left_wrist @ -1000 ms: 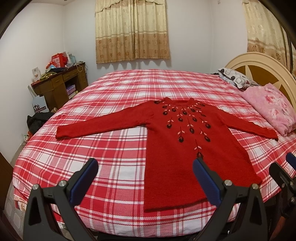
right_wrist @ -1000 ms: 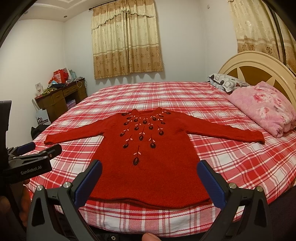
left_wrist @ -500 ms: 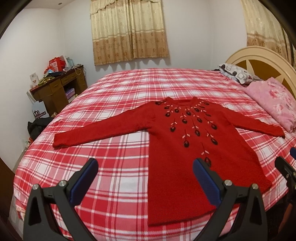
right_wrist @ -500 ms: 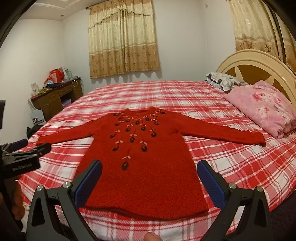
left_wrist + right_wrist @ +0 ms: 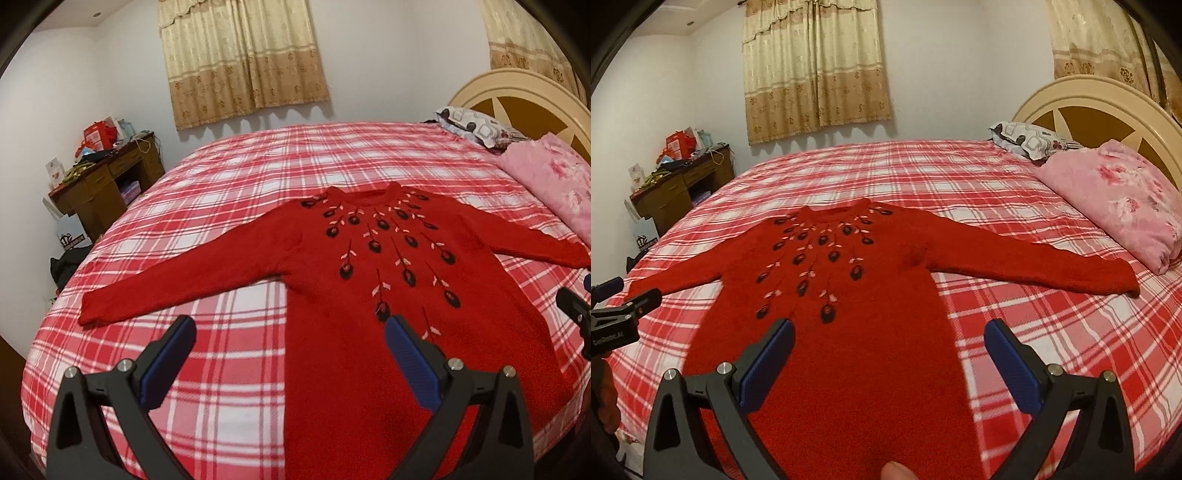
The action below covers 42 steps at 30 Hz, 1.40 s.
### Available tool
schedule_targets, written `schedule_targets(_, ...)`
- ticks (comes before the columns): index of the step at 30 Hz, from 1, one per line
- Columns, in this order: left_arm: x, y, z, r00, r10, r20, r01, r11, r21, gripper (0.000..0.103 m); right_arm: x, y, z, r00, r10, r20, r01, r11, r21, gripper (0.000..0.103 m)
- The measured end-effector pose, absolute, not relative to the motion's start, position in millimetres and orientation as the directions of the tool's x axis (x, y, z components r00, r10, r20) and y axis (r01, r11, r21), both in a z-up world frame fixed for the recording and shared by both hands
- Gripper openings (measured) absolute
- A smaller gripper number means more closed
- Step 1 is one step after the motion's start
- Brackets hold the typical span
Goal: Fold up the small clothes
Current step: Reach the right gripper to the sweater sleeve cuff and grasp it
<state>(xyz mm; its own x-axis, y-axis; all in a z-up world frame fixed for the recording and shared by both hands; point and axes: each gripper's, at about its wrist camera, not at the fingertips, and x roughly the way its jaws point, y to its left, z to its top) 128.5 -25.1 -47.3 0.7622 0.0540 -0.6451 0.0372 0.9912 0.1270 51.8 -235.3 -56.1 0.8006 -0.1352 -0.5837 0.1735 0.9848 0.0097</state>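
A: Hidden stuff first. What's cut off?

B: Red sweater (image 5: 369,295) lies flat, front up, on the plaid bed (image 5: 236,192), both sleeves spread out. Left wrist view: its hem runs under the frame's bottom edge behind the left gripper (image 5: 291,354), and the right-hand cuff is clipped at the frame edge. Right wrist view: hem also lost behind the right gripper (image 5: 888,354), and the left-hand cuff sits behind the other tool's tip at the left edge.

A: Anything blurry?

B: Lower body of the sweater is soft in both views, knit texture unreadable. Items on the wooden desk (image 5: 107,184) are too small to name beyond a red box. The headboard (image 5: 1097,107) is partly cut by the lens rim.

A: Pillows?

B: Pink floral pillow (image 5: 1123,199) near the headboard, close beside the right-hand cuff; can't tell if they touch. A grey patterned pillow (image 5: 1030,138) behind it, partly covered.

A: Gripper poses?

B: Left one is above the bed, pointing along it; one blue pad (image 5: 168,363) over bare plaid, the other over the sweater's body. Fingers spread wide, nothing between them. Right one is over the sweater's lower body, both pads framing red knit, also spread wide and empty. Contact with the fabric: can't tell, neither view shows the height.

A: Hands?

B: Only a fingertip (image 5: 895,470) at the bottom edge of the right wrist view. The rest is out of frame.
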Motion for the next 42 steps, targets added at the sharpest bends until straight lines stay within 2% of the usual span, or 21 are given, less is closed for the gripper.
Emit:
schedule_targets(3, 142.3, -30.6, -52.0, 0.759, 0.054, -0.648, 0.046, 0.99, 0.137, 0.103, 64.8, -245.5, -65.1, 0.767, -0.142, -0.626, 0.183, 0.983, 0.001, 0.102)
schedule_targets(16, 206.3, -45.9, -74.7, 0.741, 0.054, -0.669, 0.064, 0.986, 0.151, 0.103, 127.2, -300.8, -90.0, 0.721, -0.187, -0.668, 0.237, 0.971, -0.016, 0.102)
schedule_targets(22, 236.9, -53.3, -93.1, 0.717, 0.047, -0.695, 0.078, 0.986, 0.147, 0.103, 143.9, -345.2, -106.9, 0.68, -0.234, -0.695, 0.323, 0.947, -0.003, 0.102)
schedule_targets(31, 253.8, -55.9, -113.1, 0.711, 0.022, -0.703, 0.102, 0.986, 0.134, 0.103, 129.7, -436.6, -116.9, 0.61, -0.304, -0.732, 0.489, 0.871, 0.045, 0.102)
schedule_targets(38, 254.0, -50.8, -119.1, 0.698, 0.012, -0.716, 0.102, 0.988, 0.116, 0.103, 95.6, -512.3, -96.2, 0.588, -0.421, -0.69, 0.622, 0.781, 0.053, 0.102)
schedule_targets(41, 254.6, -49.0, -116.4, 0.702, 0.018, -0.712, 0.093, 0.989, 0.117, 0.103, 91.1, -545.6, -92.2, 0.572, -0.415, -0.708, 0.659, 0.746, 0.096, 0.098)
schedule_targets(42, 254.8, -48.0, -115.6, 0.705, 0.022, -0.709, 0.089, 0.989, 0.119, 0.103, 89.2, -561.1, -91.7, 0.56, -0.418, -0.715, 0.683, 0.721, 0.113, 0.092)
